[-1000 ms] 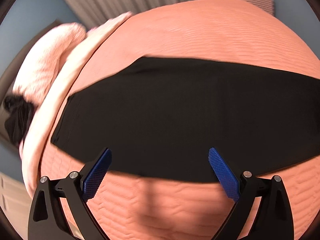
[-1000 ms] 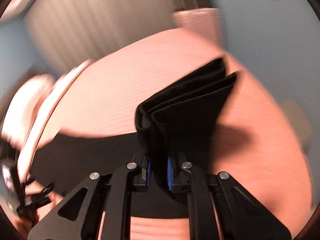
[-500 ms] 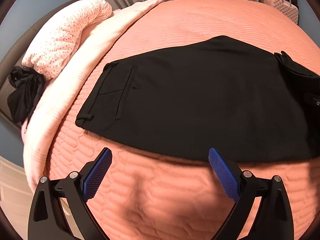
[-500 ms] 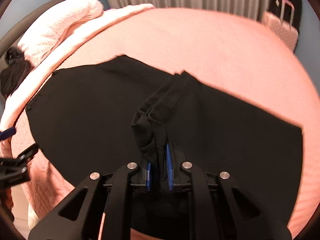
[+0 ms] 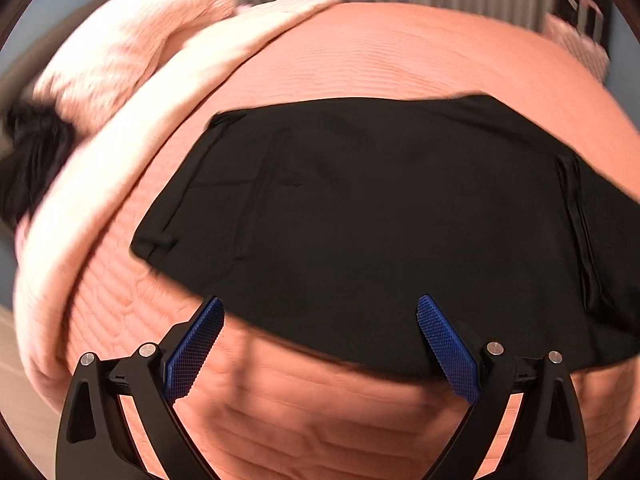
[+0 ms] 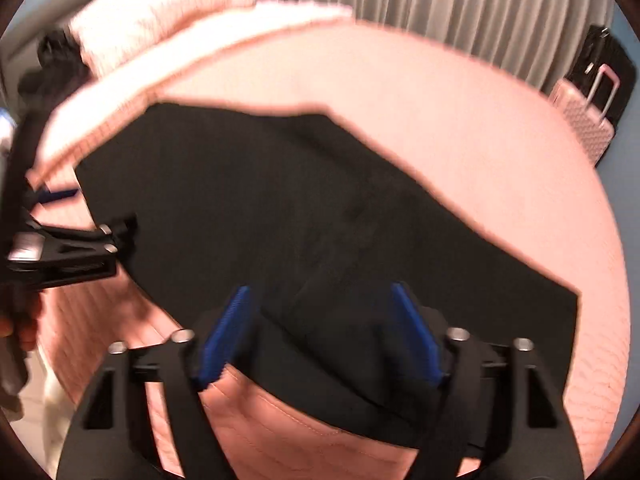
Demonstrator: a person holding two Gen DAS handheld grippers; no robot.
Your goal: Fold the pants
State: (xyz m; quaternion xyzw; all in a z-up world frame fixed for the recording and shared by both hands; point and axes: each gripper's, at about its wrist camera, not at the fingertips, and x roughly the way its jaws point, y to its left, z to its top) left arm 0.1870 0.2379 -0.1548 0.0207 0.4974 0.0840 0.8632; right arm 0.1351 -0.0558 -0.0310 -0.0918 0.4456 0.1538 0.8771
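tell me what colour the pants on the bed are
Plain black pants, lying on the salmon-pink quilted bedspread. The left wrist view shows them best.

One pair of black pants (image 5: 360, 220), one pink bedspread (image 5: 400, 48), two grippers (image 5: 320, 336), one suitcase (image 6: 588, 128)

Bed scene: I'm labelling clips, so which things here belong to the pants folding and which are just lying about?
Job:
black folded pants
left gripper, open
right gripper, just opened, pads clear of cloth

Lying about:
pale pink rolled blanket
pink ribbed suitcase
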